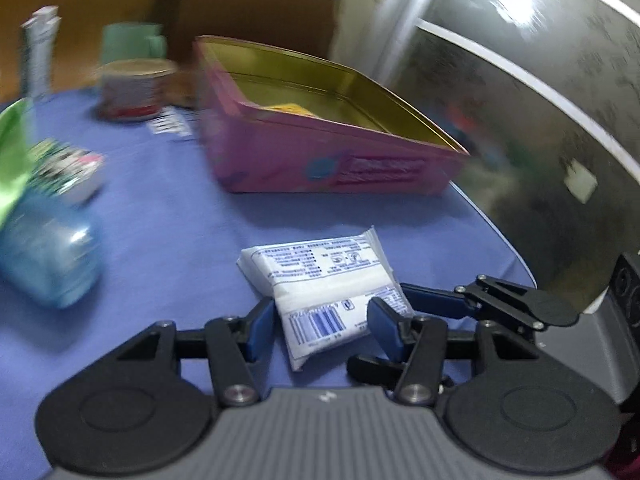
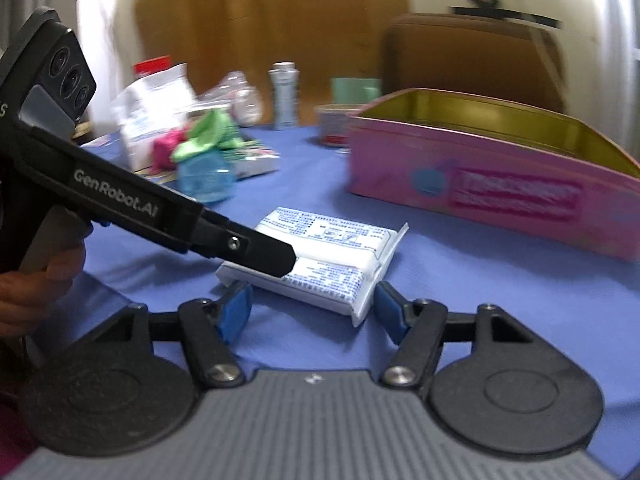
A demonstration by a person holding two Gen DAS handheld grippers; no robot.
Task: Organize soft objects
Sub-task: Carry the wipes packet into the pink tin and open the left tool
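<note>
A white tissue packet with blue print (image 1: 320, 288) lies flat on the blue tablecloth (image 1: 168, 208). My left gripper (image 1: 324, 326) is open, its blue pads on either side of the packet's near end. My right gripper (image 2: 314, 308) is open too, just before the packet's (image 2: 320, 258) near corner; it also shows in the left wrist view (image 1: 460, 300), coming in from the right. The left gripper's black finger reaches in from the left in the right wrist view (image 2: 260, 252) and rests on the packet. An open pink tin (image 1: 328, 140) (image 2: 492, 168) with a gold inside stands beyond.
A blue-wrapped soft pack (image 1: 48, 264) (image 2: 206, 178), green cloth (image 2: 208, 136) and pink cloth (image 2: 166, 152) lie at the left. A round can (image 1: 132, 88), a mint mug (image 2: 354, 88), a grey bottle (image 2: 285, 94) and plastic bags stand at the back. The table edge (image 1: 500, 236) curves at right.
</note>
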